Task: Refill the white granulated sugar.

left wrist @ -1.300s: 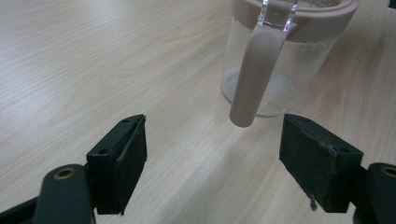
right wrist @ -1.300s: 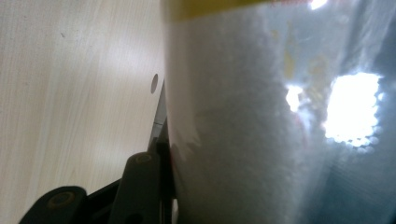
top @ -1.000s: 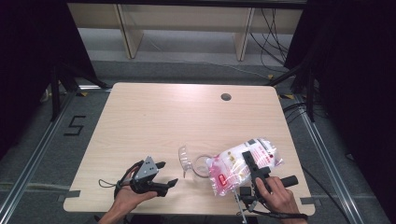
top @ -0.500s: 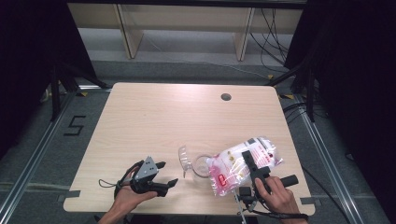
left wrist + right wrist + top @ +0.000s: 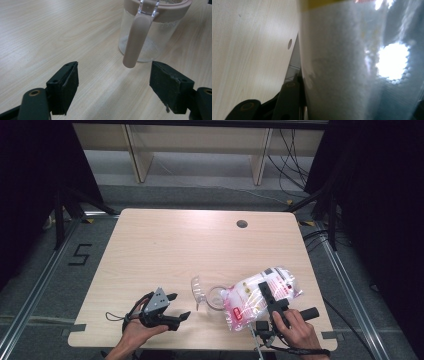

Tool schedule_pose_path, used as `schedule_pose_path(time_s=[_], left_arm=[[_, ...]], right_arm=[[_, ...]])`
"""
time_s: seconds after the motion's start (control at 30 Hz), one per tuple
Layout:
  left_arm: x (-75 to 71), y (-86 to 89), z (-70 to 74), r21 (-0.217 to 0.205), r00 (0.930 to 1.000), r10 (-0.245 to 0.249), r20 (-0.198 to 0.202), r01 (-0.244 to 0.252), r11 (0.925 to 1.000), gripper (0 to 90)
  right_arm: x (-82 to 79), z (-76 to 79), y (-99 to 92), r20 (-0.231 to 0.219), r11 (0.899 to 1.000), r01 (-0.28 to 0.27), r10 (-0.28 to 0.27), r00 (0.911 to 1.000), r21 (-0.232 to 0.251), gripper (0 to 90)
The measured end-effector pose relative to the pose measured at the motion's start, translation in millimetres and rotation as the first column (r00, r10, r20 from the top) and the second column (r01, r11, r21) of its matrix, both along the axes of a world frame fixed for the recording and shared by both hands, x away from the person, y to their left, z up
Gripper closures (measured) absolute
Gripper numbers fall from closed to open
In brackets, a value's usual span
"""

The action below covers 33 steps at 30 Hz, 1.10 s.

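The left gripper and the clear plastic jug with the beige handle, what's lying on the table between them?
Nothing: in the left gripper view, bare wood separates the open left gripper from the clear plastic jug.

My right gripper (image 5: 352,110) clamps a clear plastic bag (image 5: 352,62) of fine white grains, which spreads across the frame's middle and right. My one visible black jaw presses against the bag's left flank at the bottom. A yellow band runs along the bag's top edge. Pale wooden table (image 5: 249,50) lies to the left, with a small round hole (image 5: 290,44) near the bag.
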State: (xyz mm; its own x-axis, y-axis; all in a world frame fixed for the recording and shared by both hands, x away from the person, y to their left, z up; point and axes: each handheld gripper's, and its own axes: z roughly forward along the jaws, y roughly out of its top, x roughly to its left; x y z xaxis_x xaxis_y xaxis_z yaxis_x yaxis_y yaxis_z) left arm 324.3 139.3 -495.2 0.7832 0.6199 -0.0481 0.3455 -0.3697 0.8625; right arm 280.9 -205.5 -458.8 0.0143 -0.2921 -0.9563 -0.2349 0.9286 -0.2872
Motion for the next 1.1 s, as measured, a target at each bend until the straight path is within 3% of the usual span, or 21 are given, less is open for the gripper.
schedule_pose_path(time_s=[0.27,0.57,0.87,1.1], left_arm=[[0.0,-0.2,-0.3,-0.004,1.0000,0.004,0.004,-0.004,1.0000,23.1],[0.1,0.1,0.0,0.000,1.0000,0.001,0.000,-0.001,1.0000,23.1],[0.1,-0.1,-0.4,-0.005,1.0000,0.005,0.004,-0.005,1.0000,23.1],[0.1,-0.3,-0.4,-0.005,1.0000,0.005,0.004,-0.005,1.0000,23.1]], right_arm=[[-0.3,0.2,0.1,0.001,1.000,-0.001,0.001,1.0000,0.000,62.3],[-1.6,4.7,0.5,0.014,0.998,0.002,-0.001,0.9999,-0.064,62.6],[-3.2,-1.4,0.6,-0.018,0.999,0.017,-0.016,0.9997,0.035,63.0],[-3.1,0.2,0.8,-0.008,1.000,0.004,-0.004,1.0000,0.023,63.2]])
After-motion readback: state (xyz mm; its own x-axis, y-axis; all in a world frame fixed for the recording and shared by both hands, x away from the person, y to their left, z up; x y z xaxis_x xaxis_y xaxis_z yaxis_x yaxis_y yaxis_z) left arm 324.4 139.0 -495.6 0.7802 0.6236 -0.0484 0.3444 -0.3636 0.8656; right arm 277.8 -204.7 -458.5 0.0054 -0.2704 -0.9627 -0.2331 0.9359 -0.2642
